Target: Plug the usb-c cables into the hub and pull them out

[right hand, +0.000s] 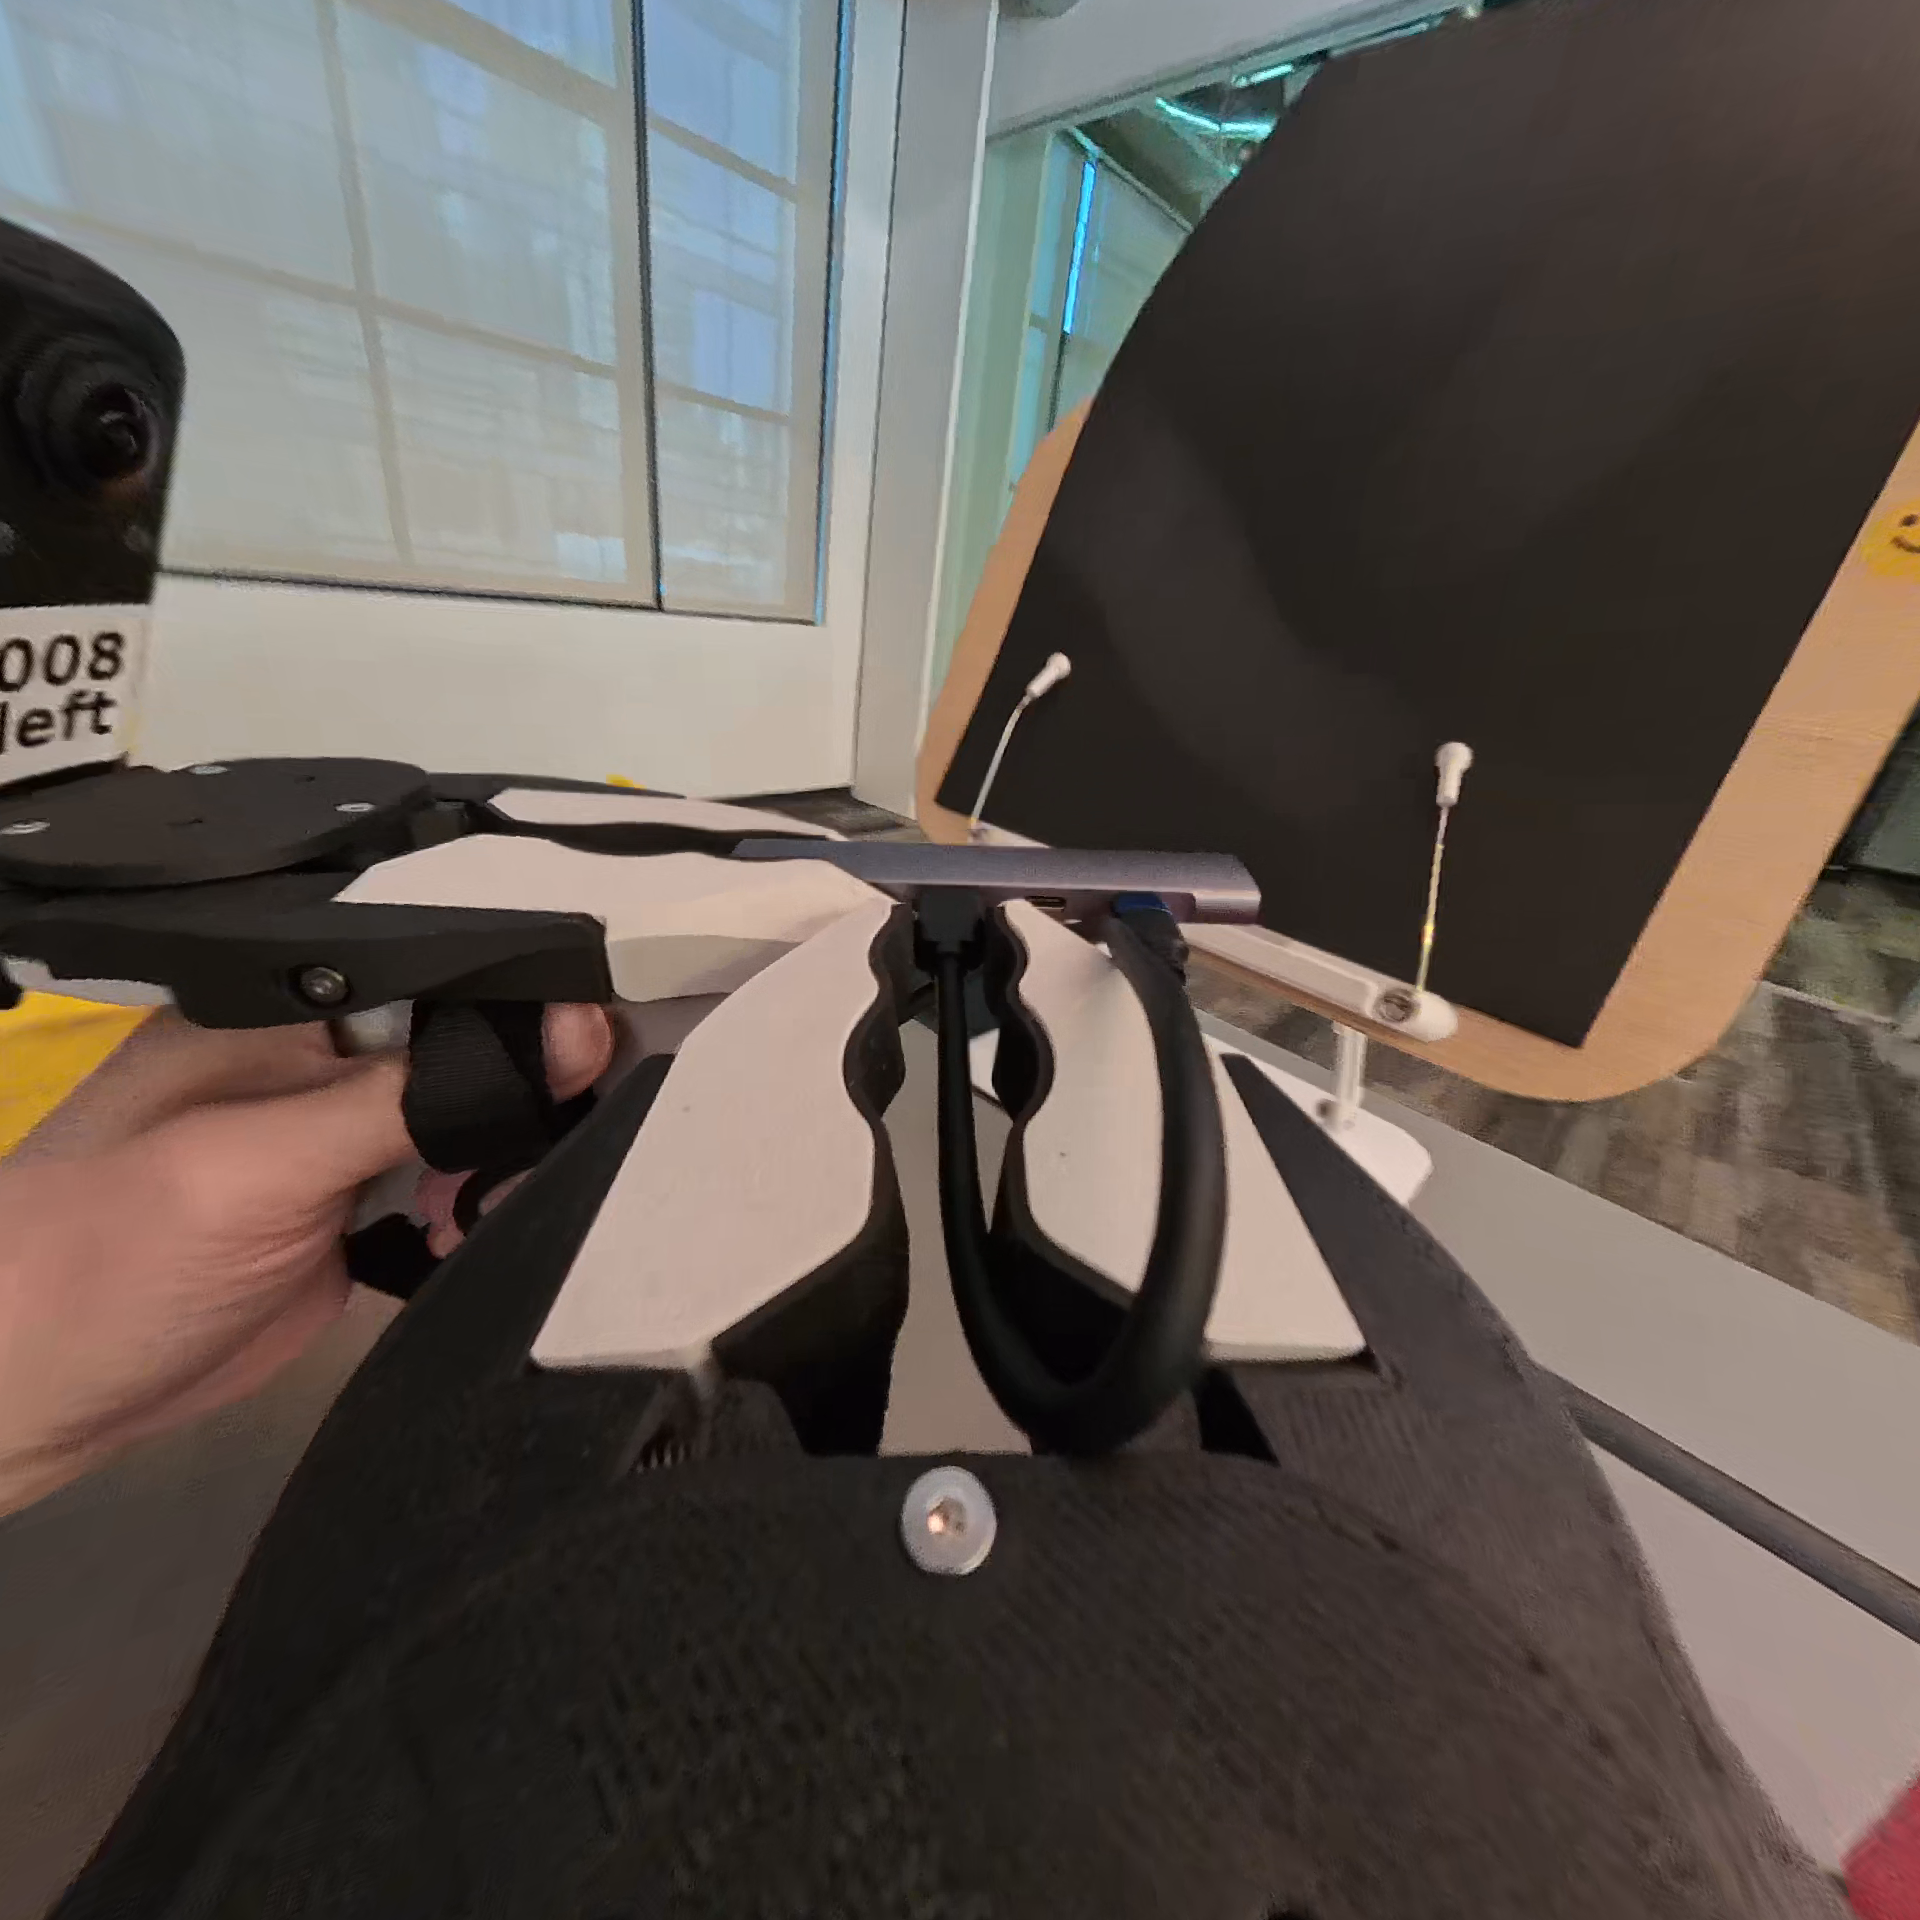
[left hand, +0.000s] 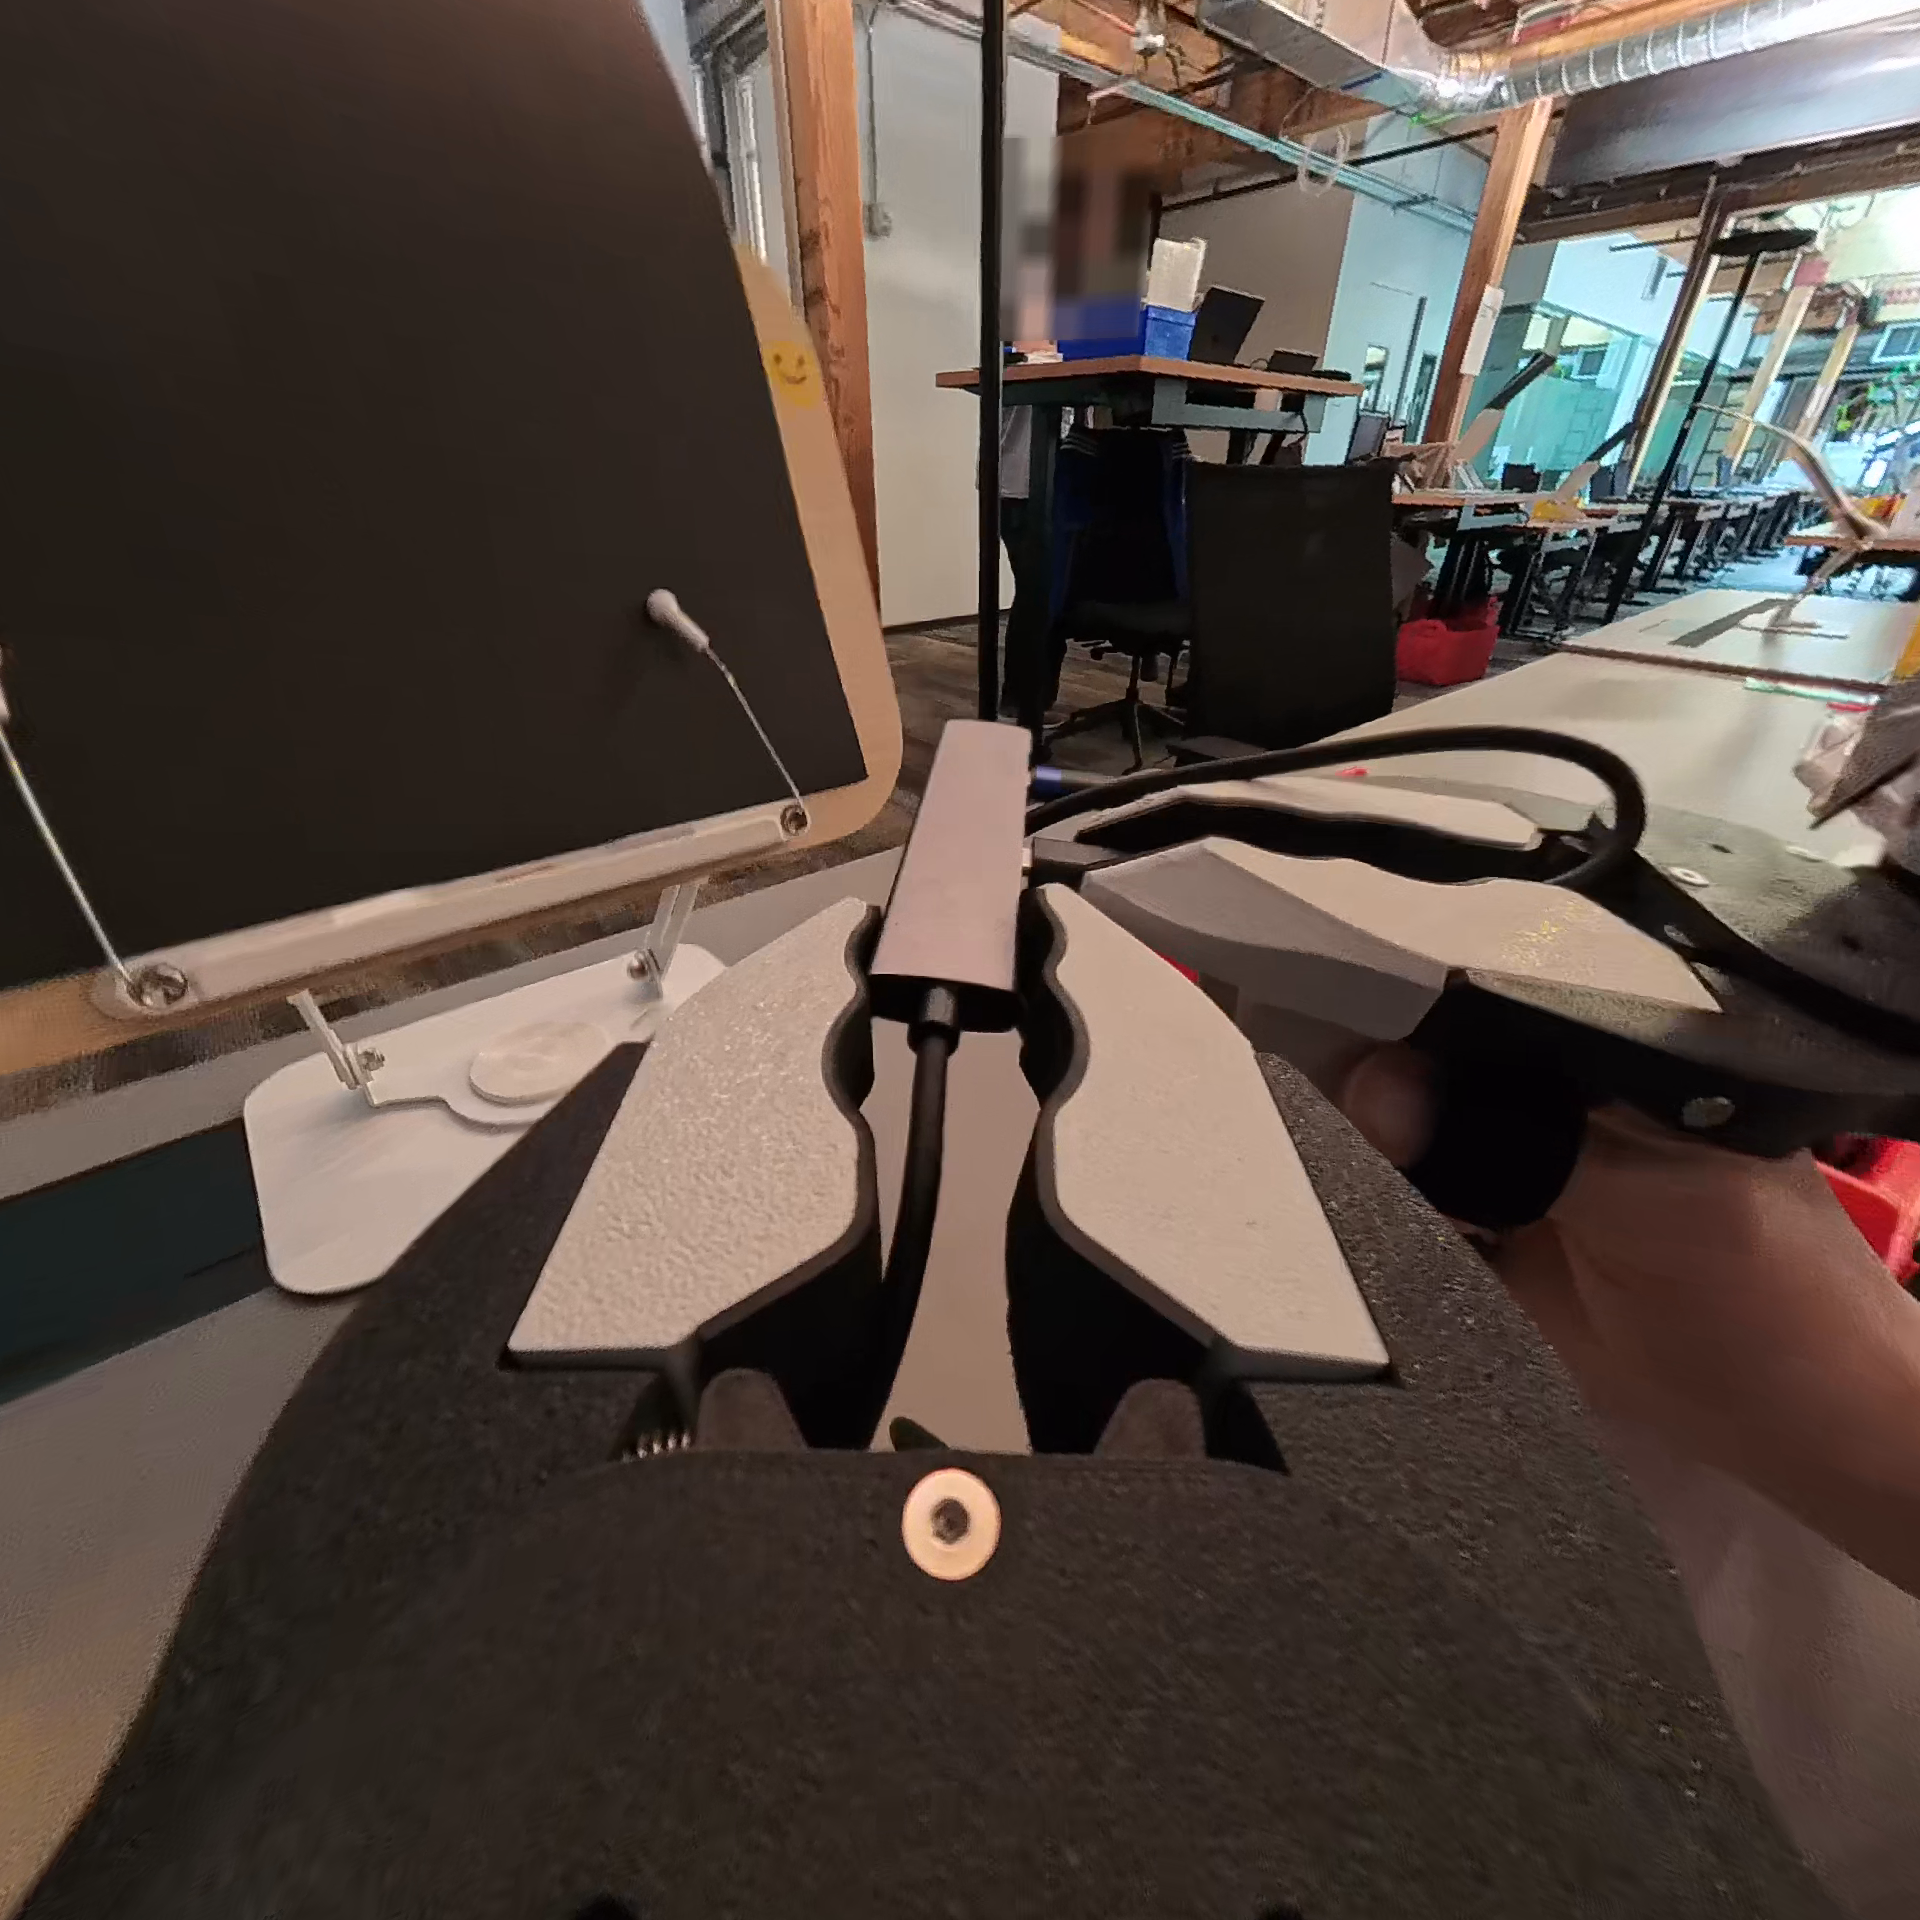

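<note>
At centre frame the left tool [left hand: 951,971] pinches the slim, rigid, likely light hub [left hand: 961,862] by its near end, while the right tool [right hand: 948,935] clamps the stiff plug of a springy black cable [right hand: 961,1143], best gripped there

Your grey hub [left hand: 951,862], black cable [right hand: 961,1122], white-faced black fingers [left hand: 717,1132], tan-edged black board [left hand: 343,468], yellow sticker [left hand: 790,369].

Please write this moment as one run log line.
left tongs: shut on hub | right tongs: shut on usb-c plug | plug: at hub side
</note>
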Action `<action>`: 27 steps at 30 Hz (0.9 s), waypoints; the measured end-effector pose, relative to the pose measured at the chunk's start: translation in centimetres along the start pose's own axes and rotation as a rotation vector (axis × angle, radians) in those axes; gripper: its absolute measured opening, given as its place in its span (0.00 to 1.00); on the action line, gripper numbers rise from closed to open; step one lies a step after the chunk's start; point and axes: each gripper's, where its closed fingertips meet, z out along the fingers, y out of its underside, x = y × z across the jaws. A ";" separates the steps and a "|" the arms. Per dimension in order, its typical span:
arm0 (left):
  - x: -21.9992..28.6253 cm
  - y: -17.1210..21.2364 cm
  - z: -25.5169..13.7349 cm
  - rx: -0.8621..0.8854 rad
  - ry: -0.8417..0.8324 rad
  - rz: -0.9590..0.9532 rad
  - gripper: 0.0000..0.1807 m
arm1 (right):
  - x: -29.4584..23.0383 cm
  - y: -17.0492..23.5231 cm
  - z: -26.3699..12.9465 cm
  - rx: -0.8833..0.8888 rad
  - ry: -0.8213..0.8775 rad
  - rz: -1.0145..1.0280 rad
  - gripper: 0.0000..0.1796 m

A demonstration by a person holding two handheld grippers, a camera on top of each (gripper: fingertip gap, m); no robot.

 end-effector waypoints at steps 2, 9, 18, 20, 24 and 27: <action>-0.5 1.5 0.4 0.011 -0.028 -0.027 0.14 | 0.1 1.6 0.3 -0.045 0.008 -0.010 0.08; -1.3 3.4 0.4 -0.013 -0.009 -0.079 0.14 | -0.2 3.1 0.7 -0.069 0.072 -0.046 0.08; -0.5 1.8 0.3 0.000 -0.016 -0.066 0.14 | -0.2 1.3 0.1 -0.046 0.100 -0.075 0.08; -0.5 1.3 0.0 0.005 0.016 -0.066 0.14 | -0.4 0.8 0.1 -0.030 0.029 -0.019 0.08; -0.4 1.0 0.0 -0.014 0.002 -0.028 0.14 | -0.3 0.7 0.1 -0.028 0.013 0.018 0.08; -0.5 1.0 -0.1 -0.022 0.001 -0.022 0.14 | -0.4 0.7 0.1 -0.040 0.035 -0.012 0.08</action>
